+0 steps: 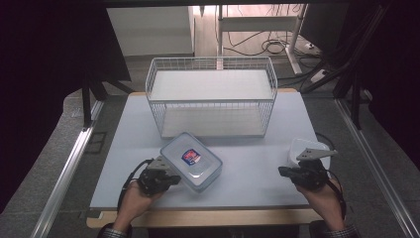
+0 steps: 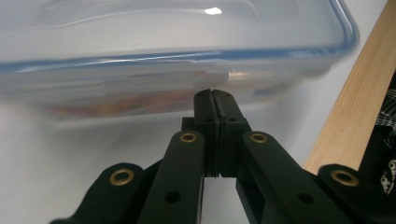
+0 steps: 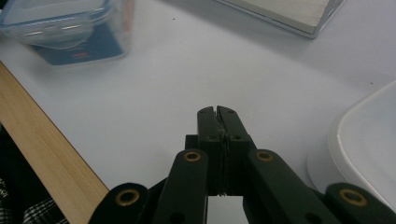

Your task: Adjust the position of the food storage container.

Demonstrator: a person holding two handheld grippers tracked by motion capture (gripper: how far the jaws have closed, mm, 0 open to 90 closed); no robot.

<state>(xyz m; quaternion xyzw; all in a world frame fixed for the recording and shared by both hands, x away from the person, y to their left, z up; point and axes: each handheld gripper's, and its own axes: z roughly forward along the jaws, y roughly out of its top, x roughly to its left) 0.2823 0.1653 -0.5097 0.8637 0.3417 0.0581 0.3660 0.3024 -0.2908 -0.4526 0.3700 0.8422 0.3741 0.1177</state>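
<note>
The clear rectangular plastic container with a blue-rimmed lid and a red-and-blue label (image 1: pixel 191 161) lies on the pale counter (image 1: pixel 247 173) at about 7 o'clock of the white wire basket (image 1: pixel 212 95), and the left tongs (image 1: pixel 174 179) are pressed together with their tips at its near wall. The right tongs (image 1: pixel 283 171) are likewise together, empty, just beside a white rounded dish (image 1: pixel 303 146) at 4 o'clock. To push the container well, I would keep the left tips low and centred on the wall so it slides straight; its blurred contents and any contact are hard to make out.
</note>
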